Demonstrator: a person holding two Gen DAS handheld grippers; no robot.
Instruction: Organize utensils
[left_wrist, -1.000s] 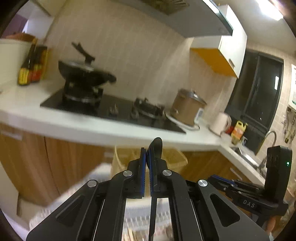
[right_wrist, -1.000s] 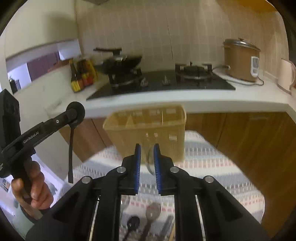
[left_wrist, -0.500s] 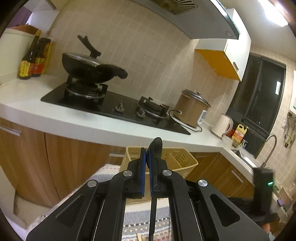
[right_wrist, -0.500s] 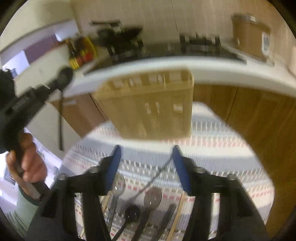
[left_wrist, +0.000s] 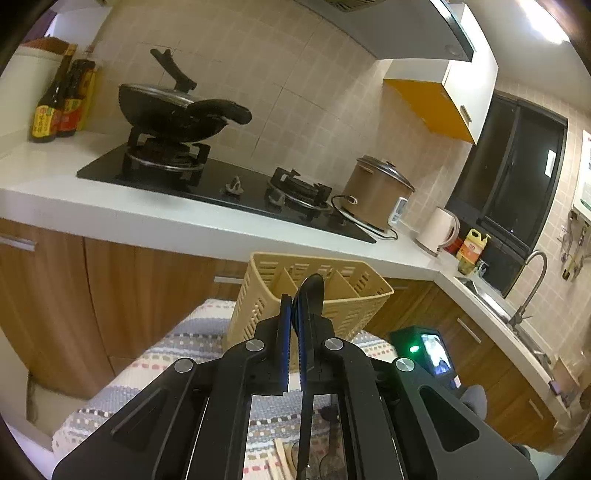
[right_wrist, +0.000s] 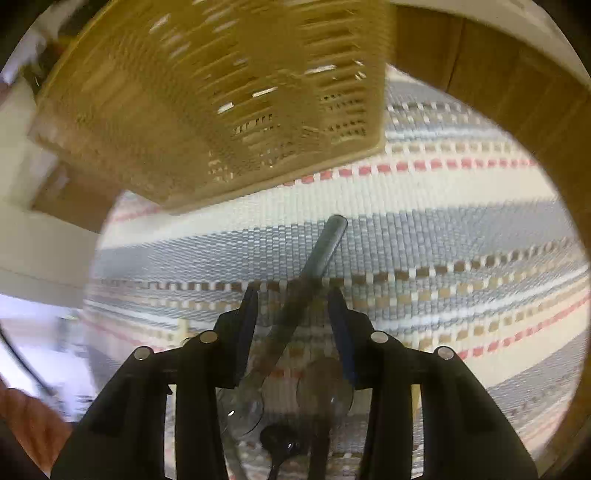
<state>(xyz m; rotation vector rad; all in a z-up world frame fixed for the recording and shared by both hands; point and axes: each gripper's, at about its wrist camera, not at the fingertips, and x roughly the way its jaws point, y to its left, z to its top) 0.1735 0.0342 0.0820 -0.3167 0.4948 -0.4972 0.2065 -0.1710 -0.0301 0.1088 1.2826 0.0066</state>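
Note:
My left gripper is shut on a black spoon; its bowl sticks up past the fingertips and its handle hangs below. It hovers in front of the tan slotted utensil basket, which stands on a striped mat. My right gripper points down at the mat just before the basket. Its jaws are closing with the handle of a metal spoon between them, and gaps still show beside the pads. More spoons lie under it.
A white counter with a hob, a black wok, sauce bottles, a rice cooker and a kettle runs behind the basket. Wooden cabinet doors stand close behind the mat. Chopsticks lie on the mat.
The right gripper tipped downward and dropped to the mat, opened wide, then narrowed around a spoon handle. The left gripper sank slightly, still shut on the black spoon.

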